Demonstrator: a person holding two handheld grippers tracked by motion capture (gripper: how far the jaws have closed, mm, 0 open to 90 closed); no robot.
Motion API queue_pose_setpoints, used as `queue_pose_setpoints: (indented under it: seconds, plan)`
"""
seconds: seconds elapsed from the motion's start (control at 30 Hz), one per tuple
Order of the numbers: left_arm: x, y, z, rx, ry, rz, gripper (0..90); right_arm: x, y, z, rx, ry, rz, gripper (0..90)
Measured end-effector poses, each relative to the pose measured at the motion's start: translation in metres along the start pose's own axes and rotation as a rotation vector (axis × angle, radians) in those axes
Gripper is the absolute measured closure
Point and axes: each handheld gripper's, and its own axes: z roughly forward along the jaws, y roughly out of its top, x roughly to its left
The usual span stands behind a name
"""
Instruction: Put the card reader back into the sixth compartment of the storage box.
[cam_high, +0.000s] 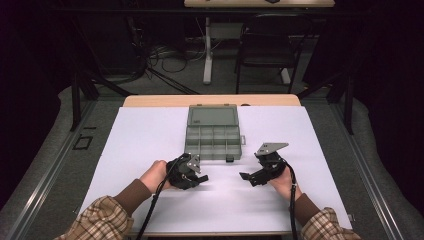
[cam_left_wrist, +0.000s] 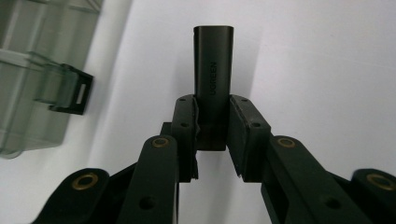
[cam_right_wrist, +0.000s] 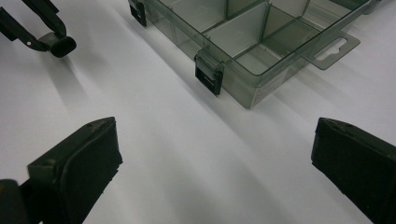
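A white-topped counter (cam_high: 150, 145) with a wooden far edge carried one open, clear compartment box (cam_high: 213, 132), which lay flat just beyond the left tongs (cam_high: 200, 177) and the right tongs (cam_high: 246, 177).

High view: fixed above the near table edge, looking forward and down, far enough to take in the whole white table (cam_high: 150, 135).

Left gripper view: rides low, close, looking along its jaws; compartment box (cam_left_wrist: 32, 79) left of them.

Right gripper view: close, looking between wide-set jaws; same compartment box (cam_right_wrist: 261, 42) ahead, left gripper (cam_right_wrist: 51, 39) beyond the left jaw. All three share the box.
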Motion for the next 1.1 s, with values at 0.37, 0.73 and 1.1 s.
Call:
queue_pose_setpoints:
  seconds: [0.37,0.73,1.1]
  plan:
    - [0.003,-0.008,-0.003,-0.132,0.049,-0.088,73.5,-0.001,-0.001,0.001,0.004,0.004,-0.001,0.4]
    - [0.002,-0.015,-0.003,-0.186,0.06,-0.132,73.6,0.001,-0.001,0.001,0.01,-0.008,-0.019,0.4]
    - [0.001,-0.016,-0.007,-0.208,0.088,-0.142,73.6,-0.001,-0.001,-0.001,0.0,-0.016,-0.018,0.3]
